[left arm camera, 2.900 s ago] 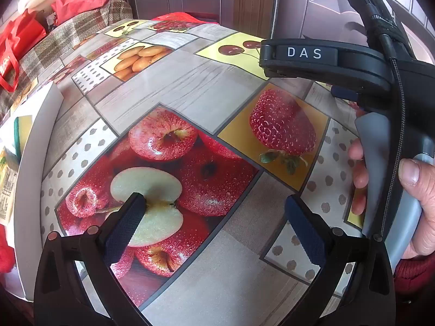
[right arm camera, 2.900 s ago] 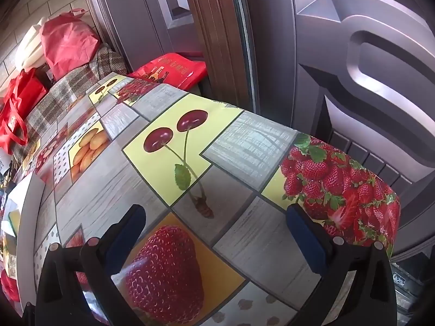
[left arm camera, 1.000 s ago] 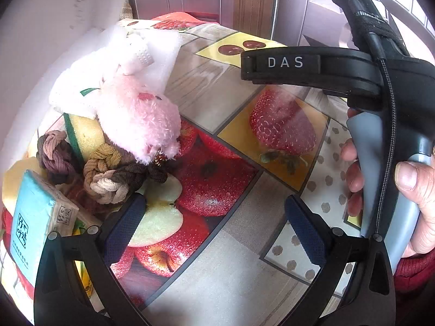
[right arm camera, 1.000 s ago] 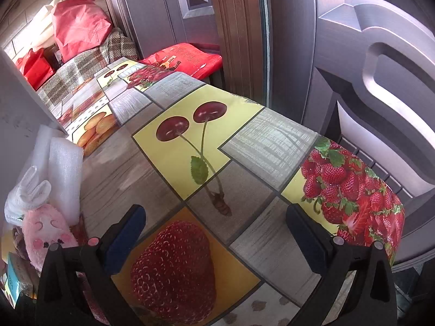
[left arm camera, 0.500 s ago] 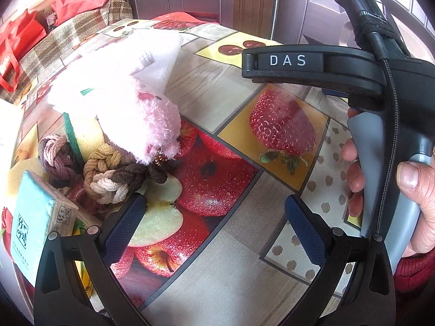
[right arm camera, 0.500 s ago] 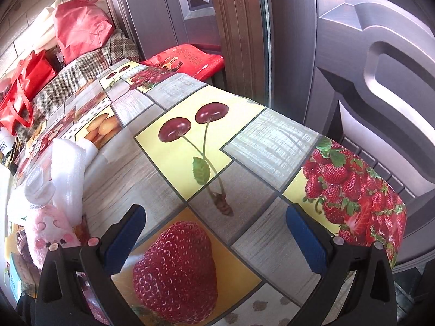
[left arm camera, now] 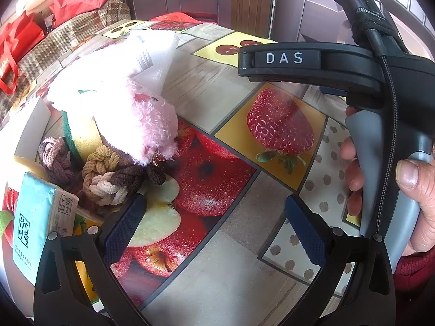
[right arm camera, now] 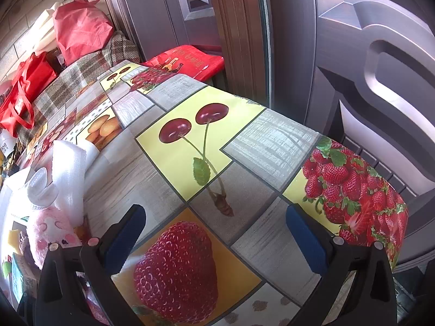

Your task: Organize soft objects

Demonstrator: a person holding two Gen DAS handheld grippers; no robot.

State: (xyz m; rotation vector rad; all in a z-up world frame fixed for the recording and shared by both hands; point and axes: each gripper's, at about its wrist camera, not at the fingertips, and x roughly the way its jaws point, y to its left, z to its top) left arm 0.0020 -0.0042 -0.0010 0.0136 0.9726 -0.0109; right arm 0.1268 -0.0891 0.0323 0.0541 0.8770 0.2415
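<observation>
Now heaped on a spot bare 2.9 s ago: soft things piled on the fruit-print tablecloth [left arm camera: 223, 100], ahead and left of the left gripper [left arm camera: 214, 221]. Gone from above the pile: the pale shape seen 1.0 s ago.

Left gripper spread wide, nothing between its 2 blue pads [left arm camera: 122, 225], hanging over the apple print. Right gripper [right arm camera: 214, 233] likewise gaping and empty, poised above the strawberry print; seen from the left wrist as a black body marked DAS [left arm camera: 307, 65], gripped by a hand [left arm camera: 407, 190] with a red cuff [left arm camera: 416, 269] at the wrist.

Just beyond the left pad: braided hair ties [left arm camera: 106, 176] in tan, cream and brown, with 1 mauve one [left arm camera: 54, 157] further left. Leaning over them, a pink plush toy [left arm camera: 146, 125], and against its far side a white foam sheet [left arm camera: 160, 54]. Tucked under the plush, a yellow sponge with a green edge [left arm camera: 81, 133]. Nearest the left edge, a light blue tissue pack [left arm camera: 35, 222], partly cut off.

From the right wrist, same pile at far left: plush face [right arm camera: 51, 231] below white ears, foam sheet [right arm camera: 70, 168] behind.

Far end of the table: plaid cloth [right arm camera: 81, 73], red bags [right arm camera: 78, 32], then a brown metal door [right arm camera: 353, 54] to the right.
</observation>
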